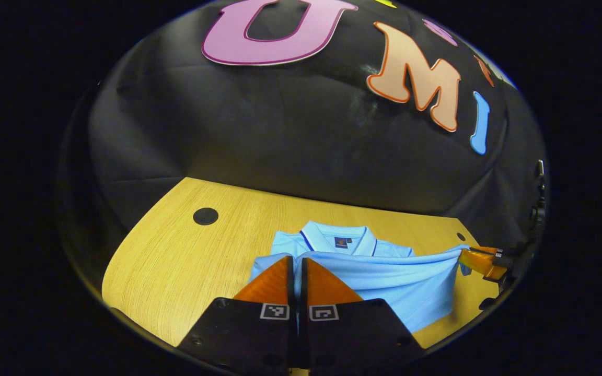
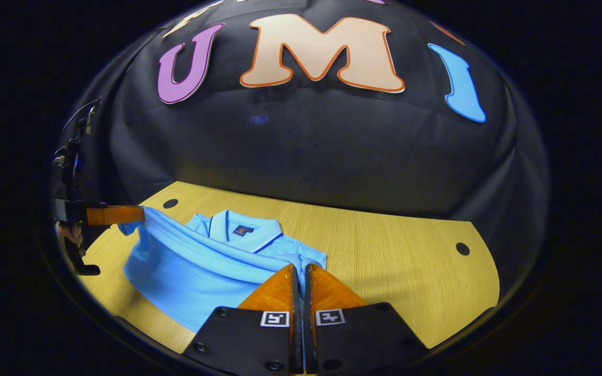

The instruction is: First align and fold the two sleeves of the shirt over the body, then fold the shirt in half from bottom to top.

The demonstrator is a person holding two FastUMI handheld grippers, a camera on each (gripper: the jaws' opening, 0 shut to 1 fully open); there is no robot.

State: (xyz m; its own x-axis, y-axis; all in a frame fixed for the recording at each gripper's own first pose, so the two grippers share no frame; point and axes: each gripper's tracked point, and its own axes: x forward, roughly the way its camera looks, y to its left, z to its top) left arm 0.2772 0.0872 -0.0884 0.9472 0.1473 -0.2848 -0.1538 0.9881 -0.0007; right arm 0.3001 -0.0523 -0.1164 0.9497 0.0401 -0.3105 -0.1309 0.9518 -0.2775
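Fingers of our left gripper point(image 1: 297, 263) and right gripper point(image 2: 299, 271) each clench the shirt point(image 2: 196, 266) hem, so we should lift both corners evenly toward the collar point(image 2: 243, 230).

shirt point(image 1: 384, 282) hem behind claw, sleeves hidden

Dim booth, the table point(image 1: 175, 261) evenly lit from above; soft shadows lie under the shirt point(image 2: 201, 266). Edges bend strongly, focus stays sharp.
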